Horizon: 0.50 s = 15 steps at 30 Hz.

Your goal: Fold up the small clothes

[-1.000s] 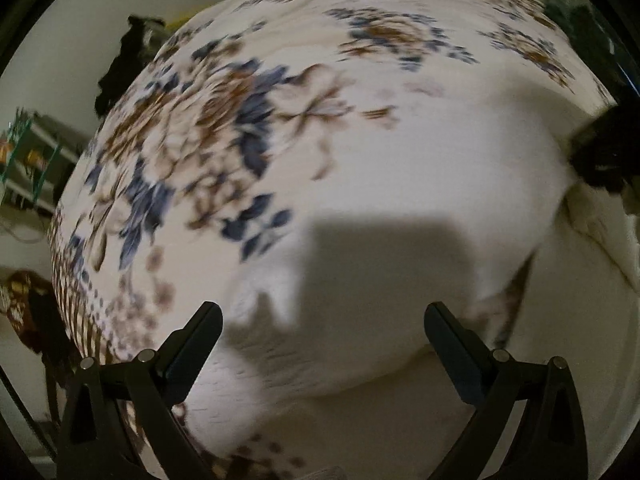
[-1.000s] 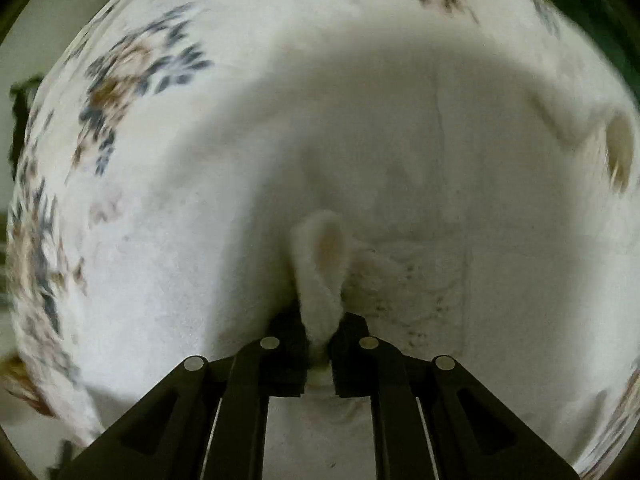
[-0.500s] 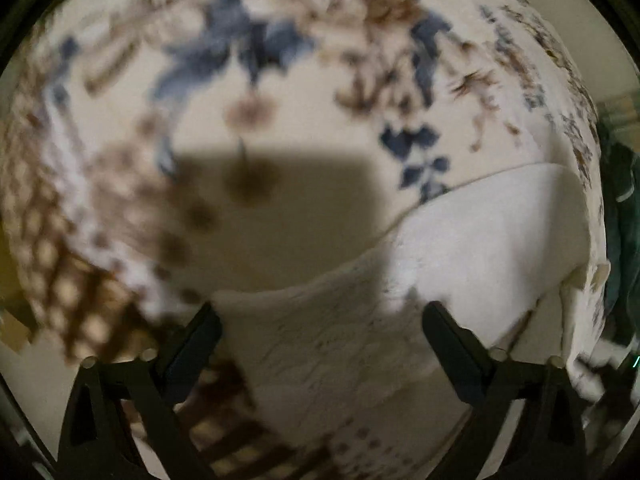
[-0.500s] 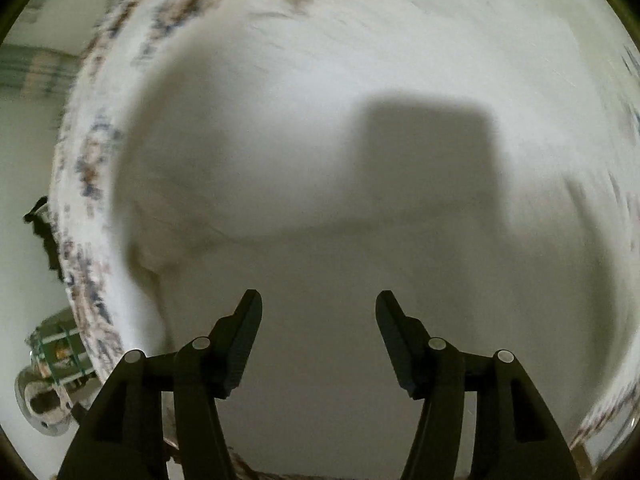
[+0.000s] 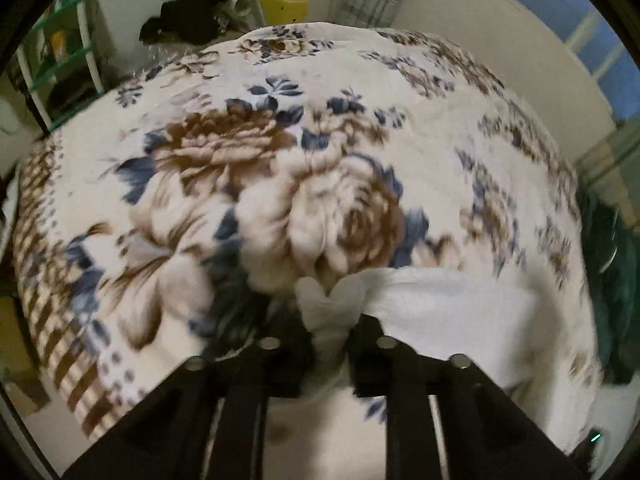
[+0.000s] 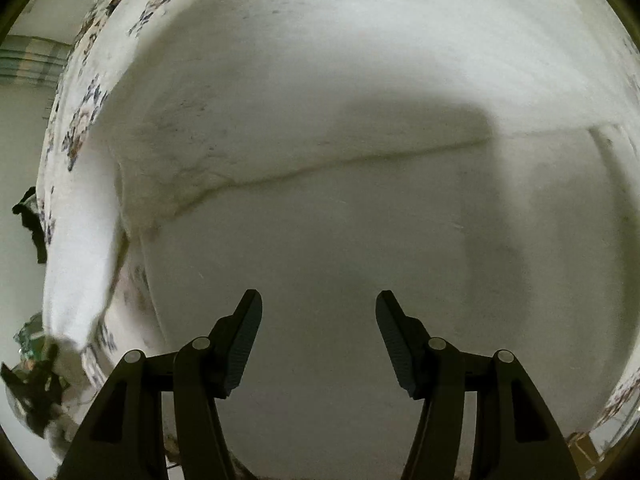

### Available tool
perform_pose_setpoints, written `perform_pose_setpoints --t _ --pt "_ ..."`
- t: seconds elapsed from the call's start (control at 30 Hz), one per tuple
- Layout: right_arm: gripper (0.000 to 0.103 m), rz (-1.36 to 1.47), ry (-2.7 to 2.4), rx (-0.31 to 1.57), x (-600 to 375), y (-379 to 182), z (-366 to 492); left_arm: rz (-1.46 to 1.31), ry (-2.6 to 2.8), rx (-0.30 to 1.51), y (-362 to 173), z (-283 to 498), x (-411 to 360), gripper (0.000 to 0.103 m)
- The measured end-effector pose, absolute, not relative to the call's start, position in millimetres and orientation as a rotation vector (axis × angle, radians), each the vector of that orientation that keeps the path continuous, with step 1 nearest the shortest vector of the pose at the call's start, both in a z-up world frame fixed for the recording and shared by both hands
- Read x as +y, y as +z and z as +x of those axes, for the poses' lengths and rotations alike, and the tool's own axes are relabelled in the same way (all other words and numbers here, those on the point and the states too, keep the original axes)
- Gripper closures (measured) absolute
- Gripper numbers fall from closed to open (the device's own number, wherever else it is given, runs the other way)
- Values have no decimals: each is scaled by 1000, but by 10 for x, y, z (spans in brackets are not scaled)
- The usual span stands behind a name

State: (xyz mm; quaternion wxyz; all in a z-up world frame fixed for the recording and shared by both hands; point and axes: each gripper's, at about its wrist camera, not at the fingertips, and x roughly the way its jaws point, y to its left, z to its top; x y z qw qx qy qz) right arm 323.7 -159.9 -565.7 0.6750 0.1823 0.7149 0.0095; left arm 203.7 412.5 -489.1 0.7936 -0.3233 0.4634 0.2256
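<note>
A small white garment [image 5: 448,312] lies on a floral blanket [image 5: 280,184]. In the left wrist view my left gripper [image 5: 330,336] is shut on a bunched edge of this white garment, which stretches away to the right. In the right wrist view the white garment [image 6: 320,140] fills most of the frame, with a folded edge running across its middle. My right gripper [image 6: 318,332] is open and empty just above the cloth.
The floral blanket's patterned border [image 6: 80,120] shows at the left in the right wrist view. A glass shelf unit [image 5: 60,52] and a dark bundle [image 5: 200,12] stand beyond the blanket's far edge. A dark green thing [image 5: 612,280] lies at the right.
My left gripper has shut on the garment's edge; it was open before. My right gripper let go of the cloth a second ago and stays open over the garment.
</note>
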Motion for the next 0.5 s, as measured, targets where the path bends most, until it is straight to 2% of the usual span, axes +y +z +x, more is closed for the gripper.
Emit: perform_pose_setpoints --t 0.07,0.13,0.17,0.33,0.5 --pt "38 405 14 1604 -1477 -5683 3273 -764 493 973 -4902 2040 4160 65" --pt "30 436 21 1589 -1353 -5690 3296 -844 497 937 -4887 1874 4192 37" --pt "28 441 22 1586 -1282 -5674 3311 -884 506 921 -4890 1798 4182 32" --pt "24 384 -24 1551 -1073 -5632 3332 -1140 537 901 -5274 1471 3976 31" --pt "24 483 -120 1507 -1391 -5538 3238 -1314 524 870 -5832 1719 3935 31"
